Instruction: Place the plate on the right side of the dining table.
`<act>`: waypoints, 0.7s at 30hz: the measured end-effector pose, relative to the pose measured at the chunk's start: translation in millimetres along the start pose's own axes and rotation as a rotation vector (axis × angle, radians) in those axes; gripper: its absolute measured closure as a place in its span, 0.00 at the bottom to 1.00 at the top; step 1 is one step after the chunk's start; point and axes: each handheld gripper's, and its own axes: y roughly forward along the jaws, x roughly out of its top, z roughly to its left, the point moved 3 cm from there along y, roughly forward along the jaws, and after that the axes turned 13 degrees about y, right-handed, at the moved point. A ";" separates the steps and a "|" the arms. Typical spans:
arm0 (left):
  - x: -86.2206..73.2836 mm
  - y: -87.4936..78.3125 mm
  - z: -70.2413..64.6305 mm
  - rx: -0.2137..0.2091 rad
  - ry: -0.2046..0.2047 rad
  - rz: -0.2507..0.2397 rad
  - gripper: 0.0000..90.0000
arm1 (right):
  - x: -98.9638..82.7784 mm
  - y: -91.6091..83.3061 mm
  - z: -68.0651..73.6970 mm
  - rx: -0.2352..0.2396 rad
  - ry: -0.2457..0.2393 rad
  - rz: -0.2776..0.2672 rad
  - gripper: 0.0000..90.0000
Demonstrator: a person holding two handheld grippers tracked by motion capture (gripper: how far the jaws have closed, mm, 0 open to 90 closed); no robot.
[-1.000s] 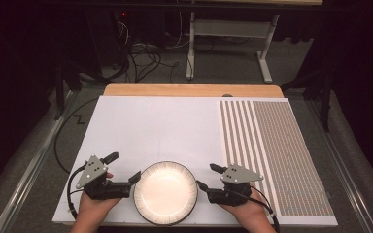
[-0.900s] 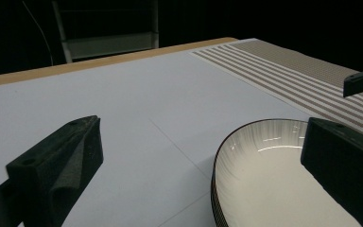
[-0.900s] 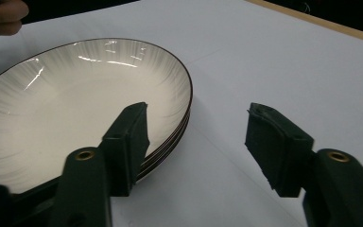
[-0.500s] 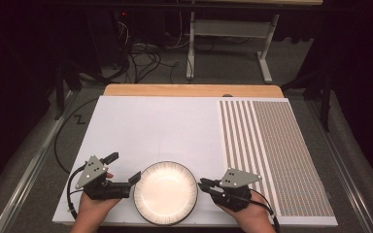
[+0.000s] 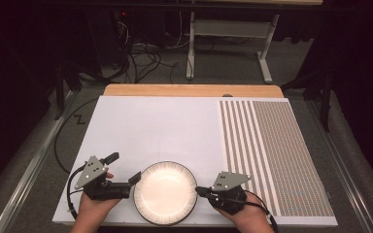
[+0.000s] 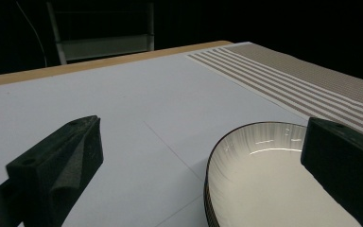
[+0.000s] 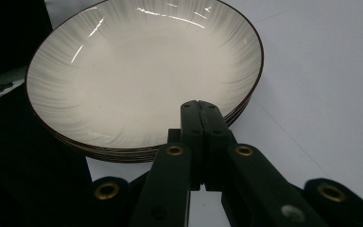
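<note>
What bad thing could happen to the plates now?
The right gripper has just closed with nothing between its fingers, at the rim of the stacked plates; a push could slide them. The stack sits near the table edge, so it might tip off. The left gripper is open, holding nothing.

Both grippers are showing black bodies, the left gripper (image 5: 125,171) and right gripper (image 5: 199,191) each wearing a grey three-cornered plate; black cables are trailing behind; brass-ringed screw holes are glinting along the right one's black linkage; bare forearms are showing, no sleeves.
</note>
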 end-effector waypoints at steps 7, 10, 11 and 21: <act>0.2 -0.2 -0.6 -0.002 0.002 -0.004 0.01 | -0.3 1.5 1.6 -0.004 -0.014 0.010 1.00; 0.6 -0.8 -1.0 -0.001 0.003 -0.009 0.01 | -0.2 1.7 2.0 -0.005 -0.013 0.012 1.00; 0.6 -0.8 -1.0 -0.001 0.003 -0.009 0.01 | -0.2 1.7 2.0 -0.005 -0.013 0.012 1.00; 0.5 -1.4 -0.6 0.000 0.004 -0.013 0.01 | 1.4 2.6 4.1 -0.035 -0.030 0.007 1.00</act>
